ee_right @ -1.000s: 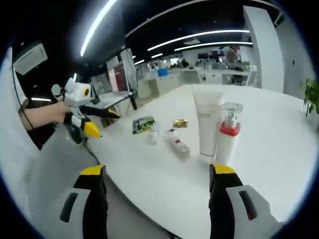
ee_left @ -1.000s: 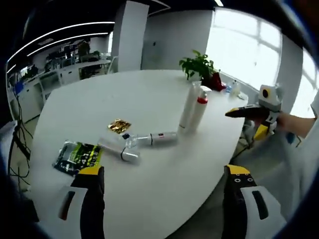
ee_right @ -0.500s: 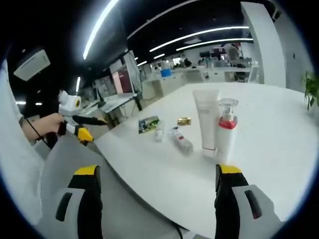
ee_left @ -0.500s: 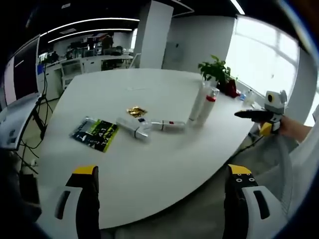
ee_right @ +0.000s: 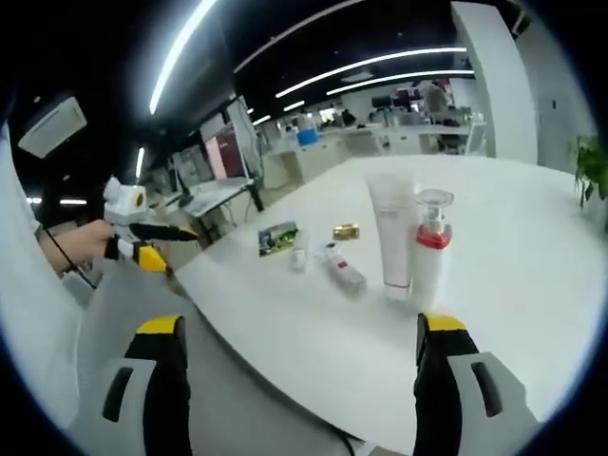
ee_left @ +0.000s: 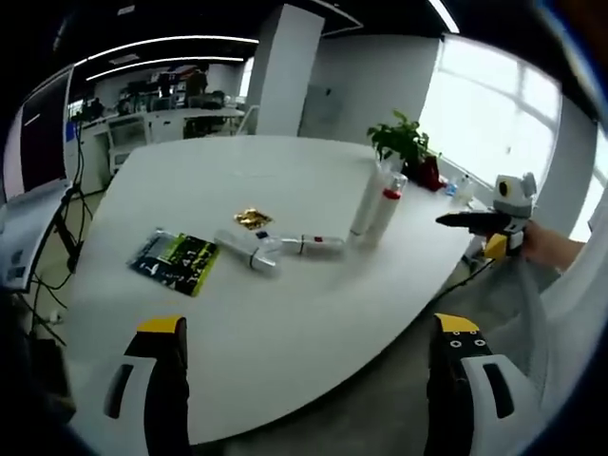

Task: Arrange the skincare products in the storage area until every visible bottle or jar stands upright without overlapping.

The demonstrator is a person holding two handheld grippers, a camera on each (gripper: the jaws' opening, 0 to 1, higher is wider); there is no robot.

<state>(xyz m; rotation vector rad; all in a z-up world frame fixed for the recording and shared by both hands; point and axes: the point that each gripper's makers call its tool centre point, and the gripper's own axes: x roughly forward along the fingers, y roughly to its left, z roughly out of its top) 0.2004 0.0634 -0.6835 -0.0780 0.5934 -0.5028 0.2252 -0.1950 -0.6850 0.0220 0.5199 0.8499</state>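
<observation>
Both grippers, left (ee_left: 306,380) and right (ee_right: 304,380), hang released off the desk (ee_left: 313,313) edge. Near that edge a tube (ee_right: 391,228) and pump bottle (ee_right: 429,249) stand touching; two bottles (ee_left: 275,252) lie flat.

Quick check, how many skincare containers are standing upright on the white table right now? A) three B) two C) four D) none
B: the white tube and the red-collared pump bottle stand side by side, while two other bottles lie flat on the white table.
</observation>
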